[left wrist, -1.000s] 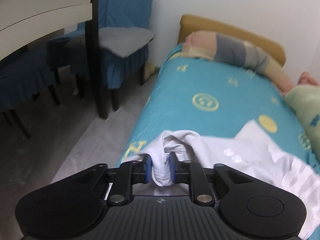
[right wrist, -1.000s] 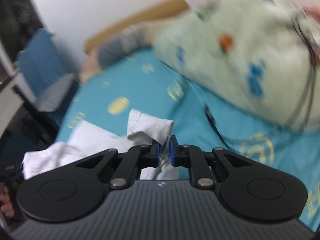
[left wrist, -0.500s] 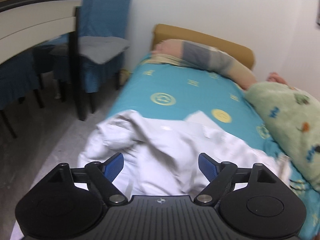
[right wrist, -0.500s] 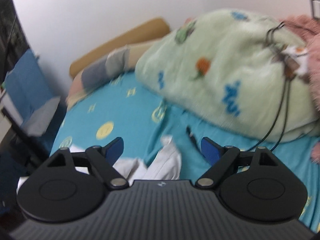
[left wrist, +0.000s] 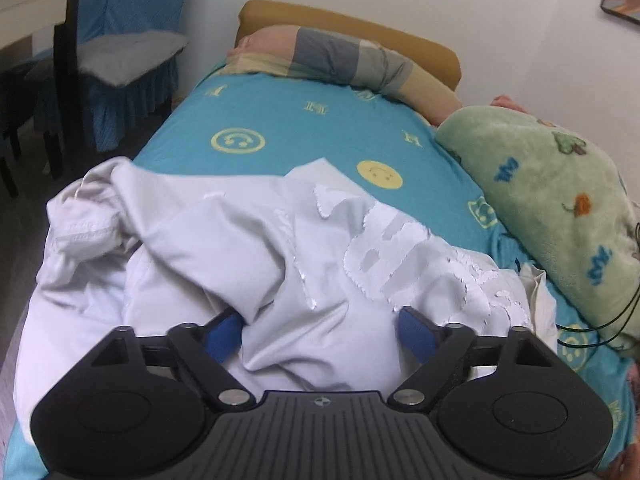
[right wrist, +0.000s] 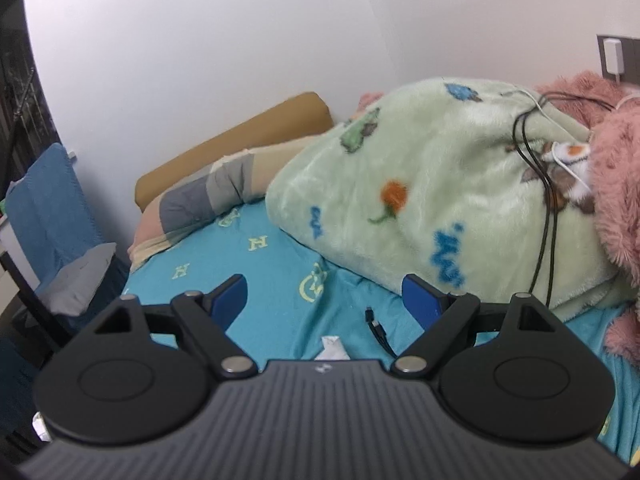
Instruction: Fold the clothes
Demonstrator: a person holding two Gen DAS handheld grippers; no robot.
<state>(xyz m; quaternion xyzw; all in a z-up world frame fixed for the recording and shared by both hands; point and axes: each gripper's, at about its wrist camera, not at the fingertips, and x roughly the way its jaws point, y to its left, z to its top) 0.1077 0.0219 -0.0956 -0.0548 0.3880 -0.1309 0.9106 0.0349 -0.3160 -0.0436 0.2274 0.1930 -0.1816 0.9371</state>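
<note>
The white garment [left wrist: 280, 264] lies crumpled in a heap across the near end of the bed [left wrist: 304, 128], its bunched collar or cuff toward the bed's left edge and its torn-looking white lettering toward the right edge, beside the green blanket [left wrist: 560, 200]. The left gripper [left wrist: 320, 334] hangs just over the heap with its blue fingers [left wrist: 222, 336] spread wide, cloth bulging between them but not pinched. The right gripper [right wrist: 324, 304] is likewise spread apart and holds nothing, looking over bare sheet toward the blanket, with only a small tip of the garment [right wrist: 332, 348] showing under it and a black cable [right wrist: 376, 330] nearby. The step in hand seems to be flattening the garment before any fold; done well, each gripper would find a true edge or corner, not a mid-cloth bulge, pinch a single layer, and draw outward evenly, keeping clear of the cable and blanket
</note>
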